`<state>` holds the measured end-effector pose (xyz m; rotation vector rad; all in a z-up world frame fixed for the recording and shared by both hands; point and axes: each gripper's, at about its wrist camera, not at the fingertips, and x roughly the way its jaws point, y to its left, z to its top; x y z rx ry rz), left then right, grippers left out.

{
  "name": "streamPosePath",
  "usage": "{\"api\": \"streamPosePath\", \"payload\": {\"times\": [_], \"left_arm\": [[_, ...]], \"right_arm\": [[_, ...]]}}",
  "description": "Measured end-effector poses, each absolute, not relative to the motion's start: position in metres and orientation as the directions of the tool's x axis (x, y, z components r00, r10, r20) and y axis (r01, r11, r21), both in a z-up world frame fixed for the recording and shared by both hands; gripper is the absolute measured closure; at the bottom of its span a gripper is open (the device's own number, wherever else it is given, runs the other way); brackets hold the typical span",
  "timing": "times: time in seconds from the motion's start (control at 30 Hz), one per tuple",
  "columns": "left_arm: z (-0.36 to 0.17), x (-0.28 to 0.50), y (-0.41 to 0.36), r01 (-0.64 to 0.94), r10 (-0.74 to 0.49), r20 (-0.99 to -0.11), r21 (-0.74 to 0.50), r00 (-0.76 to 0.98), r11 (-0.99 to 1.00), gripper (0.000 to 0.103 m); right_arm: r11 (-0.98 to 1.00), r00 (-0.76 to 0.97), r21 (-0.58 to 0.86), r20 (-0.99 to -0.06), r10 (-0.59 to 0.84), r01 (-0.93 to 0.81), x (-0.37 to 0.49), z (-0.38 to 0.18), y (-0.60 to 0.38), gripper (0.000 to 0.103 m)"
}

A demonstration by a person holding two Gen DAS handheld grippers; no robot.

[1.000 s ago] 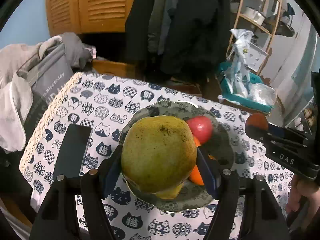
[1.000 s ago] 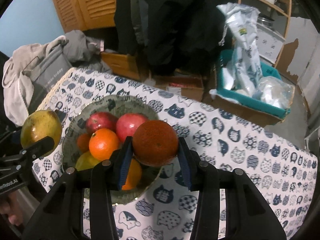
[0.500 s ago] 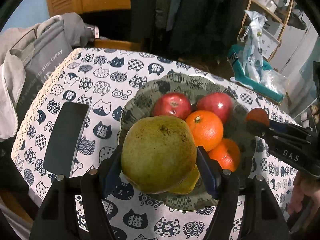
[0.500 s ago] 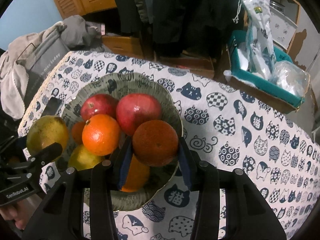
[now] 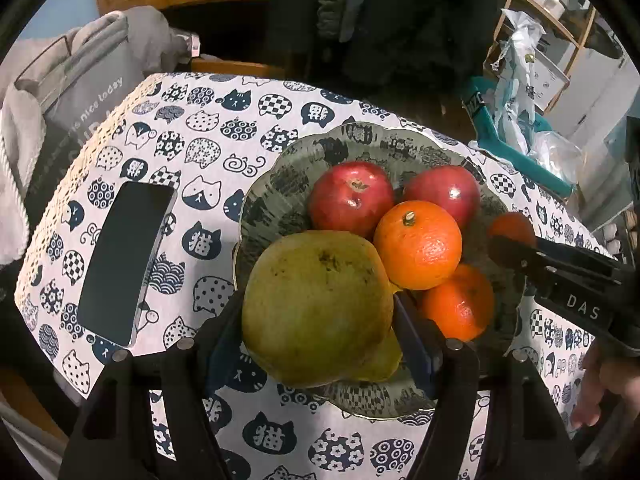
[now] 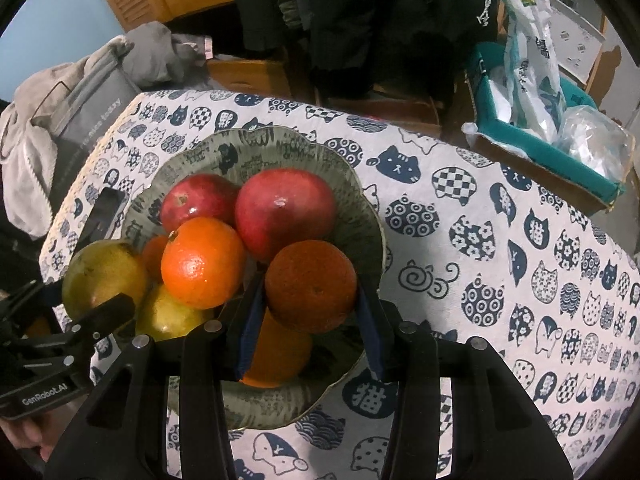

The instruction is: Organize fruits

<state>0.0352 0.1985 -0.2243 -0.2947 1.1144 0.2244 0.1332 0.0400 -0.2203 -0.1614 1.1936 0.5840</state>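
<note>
A grey patterned bowl on the cat-print tablecloth holds two red apples, oranges and a yellow-green fruit. My left gripper is shut on a green pear above the bowl's near left rim; the pear also shows in the right wrist view. My right gripper is shut on a dark orange above the bowl's near right part; it shows in the left wrist view.
A black phone lies on the cloth left of the bowl. A grey bag and clothes hang at the table's left edge. A teal box with plastic bags stands behind the table at right.
Both grippers have moved forward and down over the bowl with their fruit still held. The bowl and its fruit now look larger and closer in both views.
</note>
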Motion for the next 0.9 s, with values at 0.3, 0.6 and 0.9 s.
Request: {"api": "streamPosePath", "payload": {"times": [0.3, 0.6, 0.9], "left_arm": [[-0.223, 0.03, 0.207, -0.37, 0.046, -0.913, -0.118, 0.405, 0.922, 0.026], [-0.178, 0.023, 0.193, -0.323, 0.098, -0.854, -0.086, 0.512, 0.943, 0.016], [-0.121, 0.007, 0.181, -0.289, 0.1, -0.775, -0.11, 0.624, 0.951, 0.016]], "right_arm": [[0.836, 0.276, 0.184, -0.889, 0.366, -0.516, 0.13, -0.203, 0.04, 0.043], [0.852, 0.356, 0.156, -0.86, 0.366, -0.499, 0.126, -0.165, 0.028, 0.039], [0.87, 0.482, 0.096, -0.8, 0.356, -0.483, 0.111, -0.104, 0.004, 0.029]]}}
